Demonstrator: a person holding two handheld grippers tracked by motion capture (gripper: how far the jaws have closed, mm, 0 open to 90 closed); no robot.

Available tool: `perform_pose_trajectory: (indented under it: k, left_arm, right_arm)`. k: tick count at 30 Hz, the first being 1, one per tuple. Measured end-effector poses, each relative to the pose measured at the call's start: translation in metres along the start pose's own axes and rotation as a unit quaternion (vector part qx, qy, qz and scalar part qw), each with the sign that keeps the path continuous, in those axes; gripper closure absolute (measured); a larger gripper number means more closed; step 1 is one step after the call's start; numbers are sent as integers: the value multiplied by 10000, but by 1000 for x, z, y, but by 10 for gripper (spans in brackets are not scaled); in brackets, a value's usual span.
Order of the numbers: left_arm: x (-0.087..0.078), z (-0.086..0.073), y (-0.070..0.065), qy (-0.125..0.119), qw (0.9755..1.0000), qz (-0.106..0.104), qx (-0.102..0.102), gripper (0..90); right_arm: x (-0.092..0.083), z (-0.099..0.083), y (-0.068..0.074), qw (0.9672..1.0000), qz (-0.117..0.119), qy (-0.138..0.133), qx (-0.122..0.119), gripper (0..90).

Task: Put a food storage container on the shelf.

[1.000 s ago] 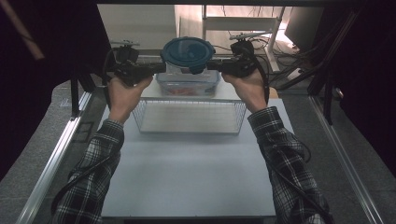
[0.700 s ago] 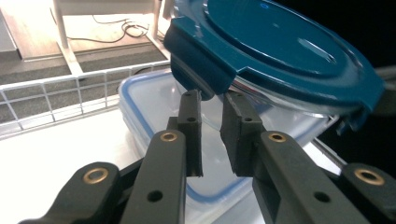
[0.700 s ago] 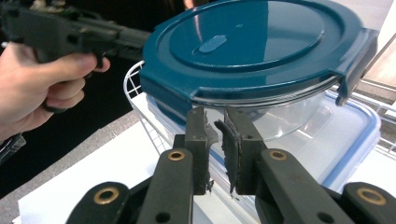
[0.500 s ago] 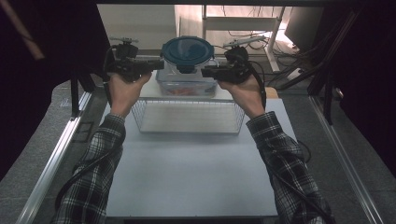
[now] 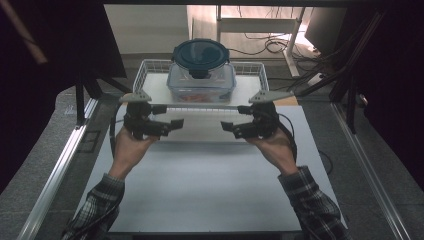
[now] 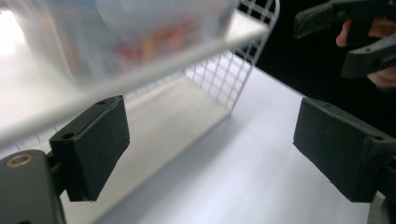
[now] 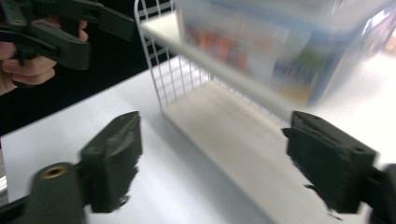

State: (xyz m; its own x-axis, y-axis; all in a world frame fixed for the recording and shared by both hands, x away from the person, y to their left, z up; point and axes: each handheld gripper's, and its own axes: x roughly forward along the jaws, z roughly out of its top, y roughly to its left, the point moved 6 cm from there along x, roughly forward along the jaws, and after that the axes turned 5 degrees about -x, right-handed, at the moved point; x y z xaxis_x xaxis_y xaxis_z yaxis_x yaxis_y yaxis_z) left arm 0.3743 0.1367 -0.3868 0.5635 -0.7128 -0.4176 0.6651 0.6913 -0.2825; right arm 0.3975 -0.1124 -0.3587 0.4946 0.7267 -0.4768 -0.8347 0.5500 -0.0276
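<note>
On the white desk (image 5: 210,190), both the left hand-held gripper (image 5: 172,125) and right hand-held gripper (image 5: 231,127) are hanging with jaws spread and empty, just in front of the wire basket (image 5: 150,70) that's holding a lidded plastic container (image 5: 201,72).

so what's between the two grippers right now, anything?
Nothing. In the high view the stretch between the left gripper and right gripper is bare white table. The wire basket with the lidded container sits just beyond them.

surface: white table (image 5: 210,190) | on it: white wire basket (image 5: 145,70), far side, holding clear container (image 5: 201,80)
</note>
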Motion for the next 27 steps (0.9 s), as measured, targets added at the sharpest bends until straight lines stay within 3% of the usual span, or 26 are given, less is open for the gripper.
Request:
perform_pose_trajectory:
  k: [7, 11, 20, 27]
  left_arm:
    - [-3, -65, -9, 176, 9998, 79, 24, 65]
    - [-2, -93, -9, 301, 9994, 175, 30, 52]
    - [0, -138, -6, 421, 9985, 347, -14, 44]
    - [0, -162, -6, 581, 9972, 481, -8, 35]
  right_arm:
    - [-4, -58, 14, 9997, -143, 196, 1, 61]
    - [-6, -86, 16, 9995, -157, 238, 126, 43]
    - [-18, -125, 19, 9991, -238, 243, 268, 41]
    - [-25, -150, 22, 9984, -347, 343, 286, 40]
